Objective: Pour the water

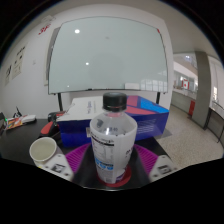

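One bottle of clear plastic with a black cap stands upright in the middle of the gripper view, between the two fingers of the gripper. Both purple pads lie against the sides of the bottle, so the gripper is clamped on it. The bottle carries a pale label around its body, but the writing on it is too small to read. Just to the left of the bottle, near the left finger, a paper cup stands open on the dark table, apart from the bottle. Behind the bottle lies a box with blue, pink and white sides; the bottle hides its middle part, and no words on it can be made out. On the far left of the table are some small things that are hard to tell. Beyond the table hangs a large whiteboard on the wall, and a paper sheet with unreadable print is fixed left of it. To the right the room opens into a longer space with floor free for moving. The bottom of the bottle is cut off from sight.
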`<state>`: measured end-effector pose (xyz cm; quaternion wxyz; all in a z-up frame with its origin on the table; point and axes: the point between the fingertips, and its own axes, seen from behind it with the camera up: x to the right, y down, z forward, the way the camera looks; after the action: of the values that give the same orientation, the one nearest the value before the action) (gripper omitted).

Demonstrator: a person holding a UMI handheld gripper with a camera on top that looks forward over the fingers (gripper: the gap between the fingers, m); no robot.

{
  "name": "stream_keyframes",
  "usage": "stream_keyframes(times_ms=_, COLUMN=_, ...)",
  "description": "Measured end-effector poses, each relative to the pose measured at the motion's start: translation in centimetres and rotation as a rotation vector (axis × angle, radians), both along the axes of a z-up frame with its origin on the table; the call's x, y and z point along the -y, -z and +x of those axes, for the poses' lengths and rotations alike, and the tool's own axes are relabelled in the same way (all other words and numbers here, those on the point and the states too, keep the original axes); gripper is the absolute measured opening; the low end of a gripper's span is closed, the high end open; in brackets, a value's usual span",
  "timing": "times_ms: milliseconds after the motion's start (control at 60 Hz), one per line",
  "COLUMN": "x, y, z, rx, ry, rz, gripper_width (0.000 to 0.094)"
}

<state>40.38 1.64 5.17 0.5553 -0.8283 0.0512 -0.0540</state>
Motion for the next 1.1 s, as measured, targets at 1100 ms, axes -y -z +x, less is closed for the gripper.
stream_keyframes(times_ms=1100, x=41.5, y=-14.3, z=-10.8, rx=0.09, ry=0.053, rz=-0.028, gripper_width=0.0839)
